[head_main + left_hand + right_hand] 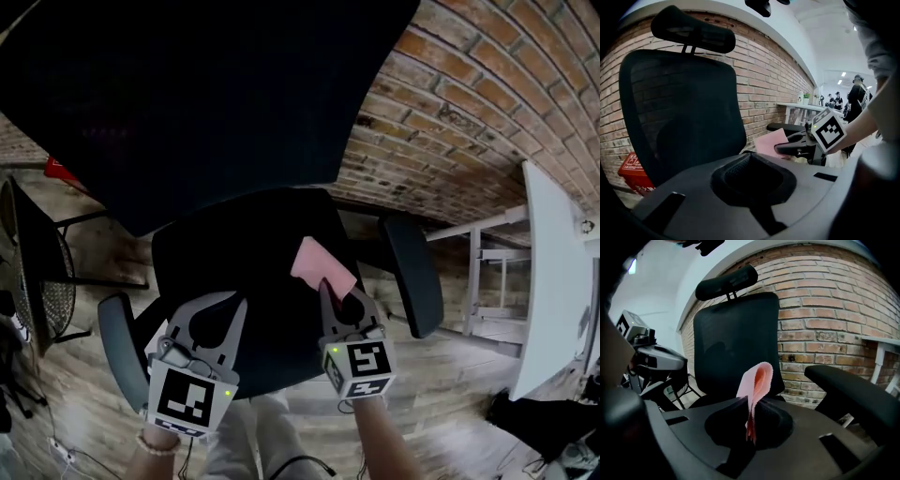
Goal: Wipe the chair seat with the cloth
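Observation:
A black office chair faces me, its seat (246, 265) below the tall backrest (206, 94). A pink cloth (320, 264) rests over the seat's right half, pinched at its near edge by my right gripper (327, 287), which is shut on it. In the right gripper view the cloth (758, 381) curls up from between the jaws (750, 405). My left gripper (241, 300) hovers over the seat's front left, jaws together and holding nothing. The left gripper view shows its own jaws (750, 155) closed, with the cloth (769, 142) and right gripper (783, 148) off to the right.
Black armrests flank the seat on the right (414, 272) and the left (120, 347). A brick wall (450, 112) stands behind. A white table (553, 281) is at the right, a wire-mesh chair (37, 272) and a red box (61, 171) at the left.

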The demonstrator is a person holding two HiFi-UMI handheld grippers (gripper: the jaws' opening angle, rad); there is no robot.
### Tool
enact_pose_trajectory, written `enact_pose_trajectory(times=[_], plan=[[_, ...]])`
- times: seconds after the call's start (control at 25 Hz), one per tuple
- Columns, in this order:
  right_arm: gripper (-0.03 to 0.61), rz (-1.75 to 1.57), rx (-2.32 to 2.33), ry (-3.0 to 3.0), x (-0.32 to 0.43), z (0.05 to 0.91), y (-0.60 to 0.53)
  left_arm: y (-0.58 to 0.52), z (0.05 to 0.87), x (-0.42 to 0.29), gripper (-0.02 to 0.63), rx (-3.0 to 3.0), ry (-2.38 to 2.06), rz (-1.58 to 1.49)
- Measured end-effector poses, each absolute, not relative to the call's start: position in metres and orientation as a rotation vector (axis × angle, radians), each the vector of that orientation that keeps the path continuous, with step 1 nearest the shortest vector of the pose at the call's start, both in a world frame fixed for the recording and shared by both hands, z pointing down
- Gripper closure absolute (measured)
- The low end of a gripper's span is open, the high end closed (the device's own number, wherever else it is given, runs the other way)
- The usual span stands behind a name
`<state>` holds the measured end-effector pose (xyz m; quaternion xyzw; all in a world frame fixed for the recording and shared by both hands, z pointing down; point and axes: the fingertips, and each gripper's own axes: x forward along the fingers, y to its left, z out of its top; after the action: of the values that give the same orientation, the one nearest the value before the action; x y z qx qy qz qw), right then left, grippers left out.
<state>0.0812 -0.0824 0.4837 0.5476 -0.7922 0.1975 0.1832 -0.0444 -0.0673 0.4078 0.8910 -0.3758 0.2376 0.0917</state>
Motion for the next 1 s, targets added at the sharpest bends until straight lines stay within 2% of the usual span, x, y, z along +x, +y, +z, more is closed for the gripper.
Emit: enact_pose_trajectory(times=[0.28,0.68,1.0], plan=[[0.528,0.575,1.584,-2.2,0.084,0.544,-0.135,-0.094,0.462,-0.046,0.595,2.61,-1.109,0.746],[0.528,0.856,1.742,-2.061,0.107,0.627,-0.183,-0.113,0.506,-0.041,0.595,2.628,-1.034,0.788],[0.528,0.944,1.75,-1.895,0.113,0.655,-0.201,-0.121,0.523,-0.038,0.595,2.617,-1.008,0.785]])
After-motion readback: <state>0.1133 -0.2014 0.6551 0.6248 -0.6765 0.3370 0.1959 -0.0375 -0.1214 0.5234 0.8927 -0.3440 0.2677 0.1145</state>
